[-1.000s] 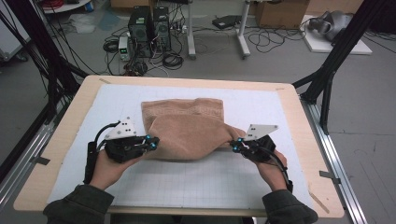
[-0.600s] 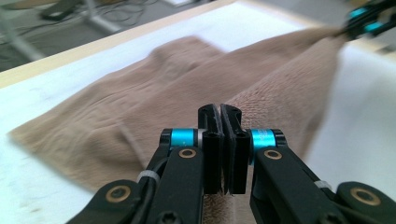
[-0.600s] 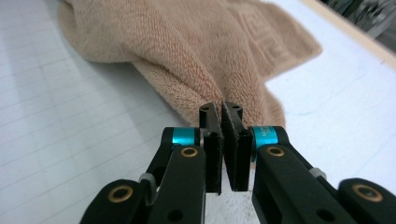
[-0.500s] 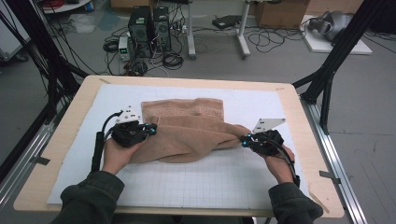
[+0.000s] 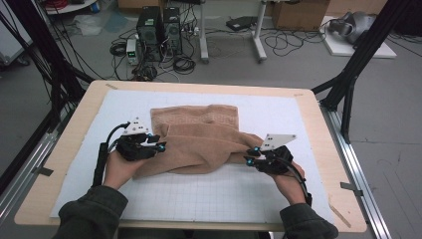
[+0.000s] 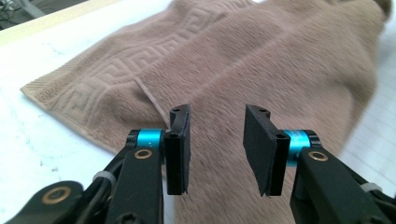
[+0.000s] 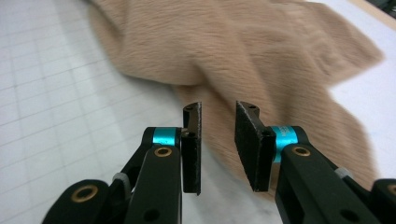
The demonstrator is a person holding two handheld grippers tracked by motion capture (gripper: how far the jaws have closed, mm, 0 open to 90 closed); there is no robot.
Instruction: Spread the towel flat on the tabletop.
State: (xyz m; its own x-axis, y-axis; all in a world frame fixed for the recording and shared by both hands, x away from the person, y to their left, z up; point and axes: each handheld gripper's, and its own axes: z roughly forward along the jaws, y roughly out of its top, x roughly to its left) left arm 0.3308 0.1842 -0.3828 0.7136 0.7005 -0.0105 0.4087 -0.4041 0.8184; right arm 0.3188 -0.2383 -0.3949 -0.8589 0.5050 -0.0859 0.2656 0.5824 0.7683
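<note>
Towel [image 5: 199, 142] lies folded mid-frame on the surface [image 5: 308, 124]; L gripper [image 5: 158, 144] & R gripper [image 5: 249, 160] fingers have just been opening, now released w/ nothing clamped, prob. since the fold's laid down.

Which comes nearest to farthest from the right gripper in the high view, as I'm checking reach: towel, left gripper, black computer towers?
1. towel, right at its jaws.
2. left gripper, across the towel, at the left.
3. black computer towers, on the floor beyond the table.
</note>
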